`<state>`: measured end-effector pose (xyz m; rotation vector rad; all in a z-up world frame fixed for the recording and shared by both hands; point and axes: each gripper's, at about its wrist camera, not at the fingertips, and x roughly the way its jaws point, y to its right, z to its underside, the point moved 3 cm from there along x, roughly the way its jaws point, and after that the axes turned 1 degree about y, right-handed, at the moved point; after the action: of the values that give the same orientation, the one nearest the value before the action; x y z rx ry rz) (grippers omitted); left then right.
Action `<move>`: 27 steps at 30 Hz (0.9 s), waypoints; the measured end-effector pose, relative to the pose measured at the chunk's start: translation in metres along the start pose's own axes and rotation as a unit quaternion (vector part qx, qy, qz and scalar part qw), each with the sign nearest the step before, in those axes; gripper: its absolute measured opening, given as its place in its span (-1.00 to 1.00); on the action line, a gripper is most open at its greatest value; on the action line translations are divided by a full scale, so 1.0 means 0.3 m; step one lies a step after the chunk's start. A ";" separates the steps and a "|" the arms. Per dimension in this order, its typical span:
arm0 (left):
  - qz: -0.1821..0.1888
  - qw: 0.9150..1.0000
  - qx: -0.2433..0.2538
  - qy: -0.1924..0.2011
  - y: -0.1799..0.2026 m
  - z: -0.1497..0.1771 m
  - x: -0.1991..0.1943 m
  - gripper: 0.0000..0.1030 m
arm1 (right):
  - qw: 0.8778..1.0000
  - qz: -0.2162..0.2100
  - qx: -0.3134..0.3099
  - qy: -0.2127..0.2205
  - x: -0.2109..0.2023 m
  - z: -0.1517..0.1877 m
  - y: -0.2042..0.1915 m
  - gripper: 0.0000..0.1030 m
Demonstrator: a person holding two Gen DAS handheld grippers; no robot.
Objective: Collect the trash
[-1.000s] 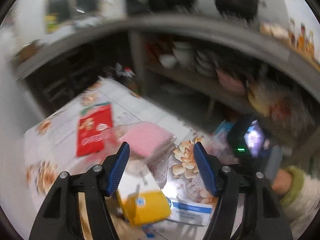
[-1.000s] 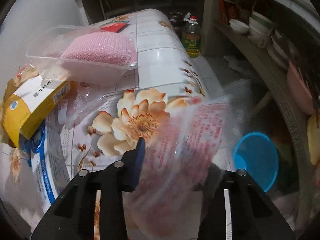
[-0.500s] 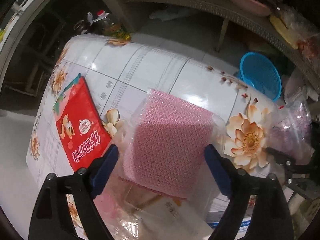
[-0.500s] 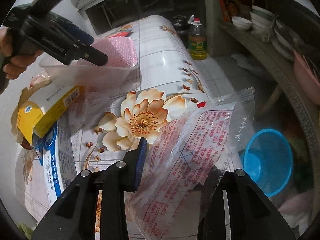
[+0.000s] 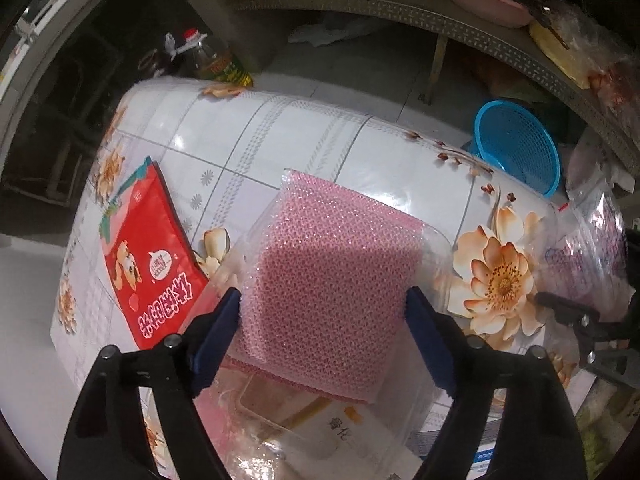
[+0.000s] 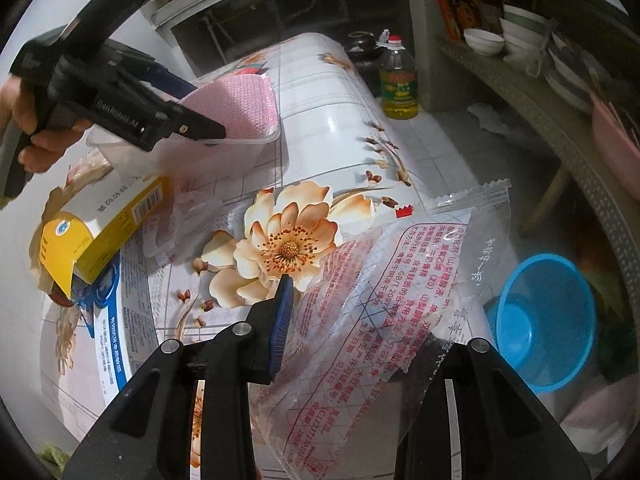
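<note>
your left gripper (image 5: 323, 306) has its fingers (image 5: 218, 330) spread wide on either side of the pink mesh sponge (image 5: 332, 280), which sits in a clear plastic tray (image 5: 434, 252) on the counter (image 5: 304, 136). from the left wrist view the blue pads look right at the sponge's two sides, but you cannot tell whether they are pressing it. in the right wrist view the same gripper (image 6: 200, 130) reaches over the tray's (image 6: 224, 156) near rim, with the sponge (image 6: 240, 108) behind its tip.

your right gripper (image 6: 352, 332) is holding a clear plastic wrapper with red print (image 6: 384, 320); the film runs between its fingers (image 6: 280, 320) and drapes over the far one, so the gap itself is hidden. the wrapper hangs past the counter's (image 6: 320, 88) edge, above and beside a blue basket (image 6: 544, 320) on the floor.

a red snack packet (image 5: 154, 256) lies flat on the counter left of the tray. a yellow and white carton (image 6: 104, 232) lies tipped on a blue-printed sheet (image 6: 112, 320) near the tray. a bottle of cooking oil (image 6: 398, 80) stands on the floor beyond the counter's far end.
</note>
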<state>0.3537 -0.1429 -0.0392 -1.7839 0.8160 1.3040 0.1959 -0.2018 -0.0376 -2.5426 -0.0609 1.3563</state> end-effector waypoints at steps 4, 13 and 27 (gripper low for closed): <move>-0.010 1.000 0.017 0.016 0.026 0.014 -0.027 0.47 | 1.000 -0.018 0.019 -0.007 0.007 -0.001 0.013 -0.75; -0.006 0.996 -0.023 0.086 0.001 0.027 -0.187 0.45 | 0.995 -0.066 0.078 -0.015 0.002 0.002 0.058 -0.92; 0.063 0.959 -0.163 0.223 0.002 0.143 -0.526 0.45 | 0.971 -0.169 0.167 0.031 -0.116 0.000 0.192 -0.94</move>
<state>0.2902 -0.0974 0.1043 -2.3757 1.0152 1.1816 0.1714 -0.2629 -0.0235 -2.1710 -0.2221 1.0557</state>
